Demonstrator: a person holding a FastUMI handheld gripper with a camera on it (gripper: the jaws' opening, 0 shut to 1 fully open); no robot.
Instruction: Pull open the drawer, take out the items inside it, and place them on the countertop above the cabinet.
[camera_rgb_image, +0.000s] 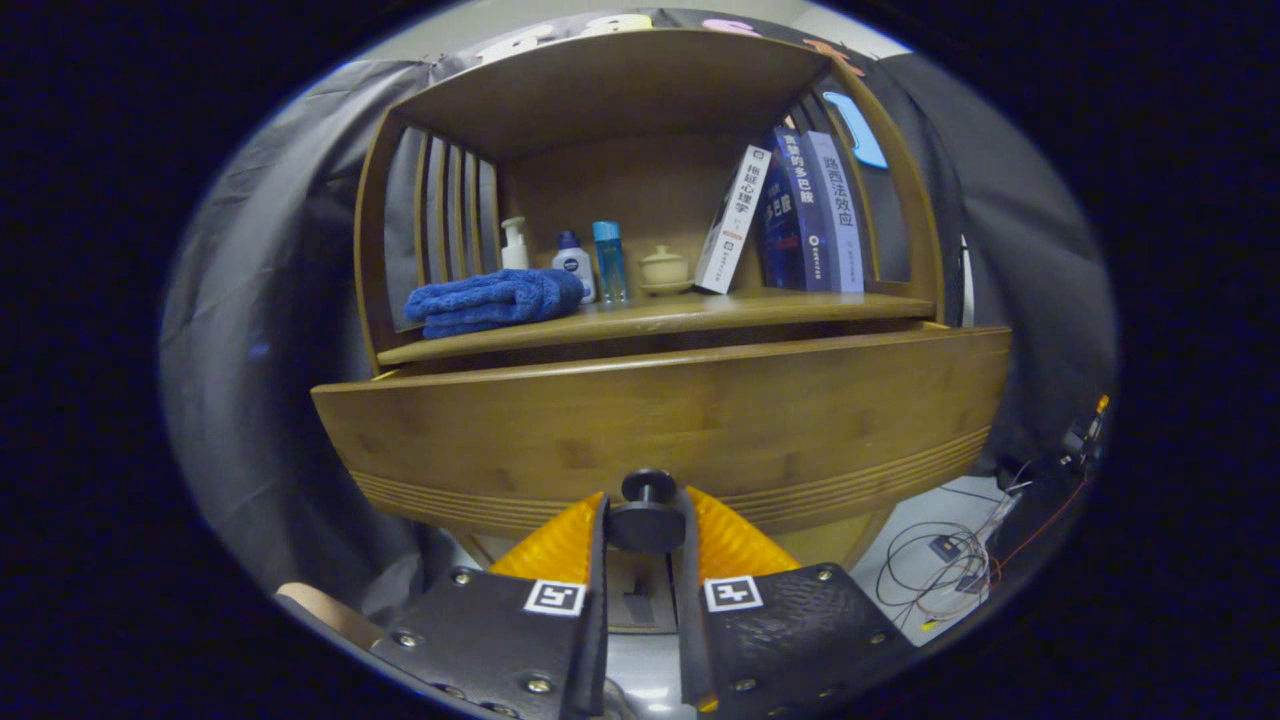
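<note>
Wooden drawer front (660, 420) sits dead ahead, pulled slightly proud of the cabinet (640, 90). Gripper (646, 520) is level and pointing straight at it, fingers clamped on the dark drawer knob (648, 512), one on each side. Countertop (760, 305) at 12 o'clock above the drawer carries a folded blue towel (495, 300) at 11, three small bottles (565, 260), a lidded cup (664, 268), and leaning books (795, 215) at 1. Loose wires (940, 570) on the floor at 4.
</note>
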